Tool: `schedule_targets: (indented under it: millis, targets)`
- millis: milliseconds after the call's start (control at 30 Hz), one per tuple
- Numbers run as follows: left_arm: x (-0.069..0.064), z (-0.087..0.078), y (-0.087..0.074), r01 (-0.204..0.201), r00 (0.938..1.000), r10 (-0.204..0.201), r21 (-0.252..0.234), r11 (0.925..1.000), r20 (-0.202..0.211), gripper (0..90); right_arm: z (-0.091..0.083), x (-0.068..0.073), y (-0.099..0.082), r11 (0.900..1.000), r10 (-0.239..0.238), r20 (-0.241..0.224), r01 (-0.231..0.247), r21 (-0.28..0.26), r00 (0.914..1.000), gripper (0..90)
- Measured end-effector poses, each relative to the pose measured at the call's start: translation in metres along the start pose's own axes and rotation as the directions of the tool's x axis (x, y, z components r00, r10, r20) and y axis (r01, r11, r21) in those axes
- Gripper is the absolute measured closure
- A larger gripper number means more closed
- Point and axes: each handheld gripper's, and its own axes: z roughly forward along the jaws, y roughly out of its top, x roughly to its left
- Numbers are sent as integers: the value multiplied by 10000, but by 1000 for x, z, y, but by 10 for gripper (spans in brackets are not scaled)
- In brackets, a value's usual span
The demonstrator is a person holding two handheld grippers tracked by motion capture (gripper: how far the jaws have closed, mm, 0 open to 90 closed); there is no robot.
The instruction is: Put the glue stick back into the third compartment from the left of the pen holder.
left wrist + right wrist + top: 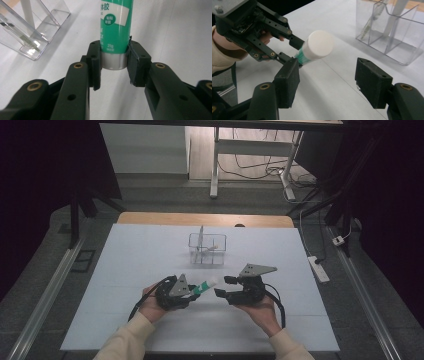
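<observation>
Glue stick (205, 286) between left tongs (192, 293) and right tongs (222, 287); organizer (207, 249) behind.

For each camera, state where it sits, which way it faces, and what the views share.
High view: above the person's side, facing forward-down on the white table; forearms, both hands show.
Left gripper view: on the left gripper, looking along its fingers clamping the green glue stick.
Right gripper view: on the open right gripper, facing the left hand.
Shared: the glue stick and the clear plastic organizer box.
</observation>
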Motion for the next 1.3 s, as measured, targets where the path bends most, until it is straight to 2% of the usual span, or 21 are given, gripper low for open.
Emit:
schedule_targets:
  millis: [133,300,533,633,767,867,933,1000,1100,1200,1300]
  targets:
    - [-2,2,2,27,9999,-26,-95,10000,107,664,5,4,-1,9999,-110,-70,109,-57,9999,356]
    - [-7,5,5,-93,9996,96,-115,9999,252,664,11,7,-2,9998,-29,-158,26,-172,9999,391]
    - [-10,10,7,-153,9994,155,-80,9999,304,661,10,9,-1,9991,-90,-112,86,-403,9999,557]
    - [-11,11,7,-227,9996,228,-28,9997,183,658,9,6,-1,9983,140,-402,-163,-564,9991,587]
    - [-11,13,7,-133,9998,132,45,9999,173,645,9,8,0,9974,3,-763,-58,-719,9971,634]
    - [-9,12,7,46,9999,-45,-113,9999,148,631,9,9,1,9965,-15,-802,-52,-838,9968,640]
    - [-7,11,6,346,9992,-341,-221,9992,211,610,8,9,1,9960,4,-787,-74,-890,9969,640]
    - [-6,10,5,537,9985,-535,-211,9983,92,558,7,9,1,9961,-118,-524,72,-874,9986,641]
    - [-3,6,2,935,9956,-932,-295,9952,115,473,2,6,2,9948,-91,-384,51,-1013,9992,641]
    - [-2,0,-4,1338,9909,-1330,-474,9899,193,451,-2,4,4,9937,-176,-124,161,-1109,9998,641]
    - [-2,-9,-13,1537,9881,-1532,-437,9871,163,435,-8,0,6,9922,-165,95,176,-1236,9998,641]
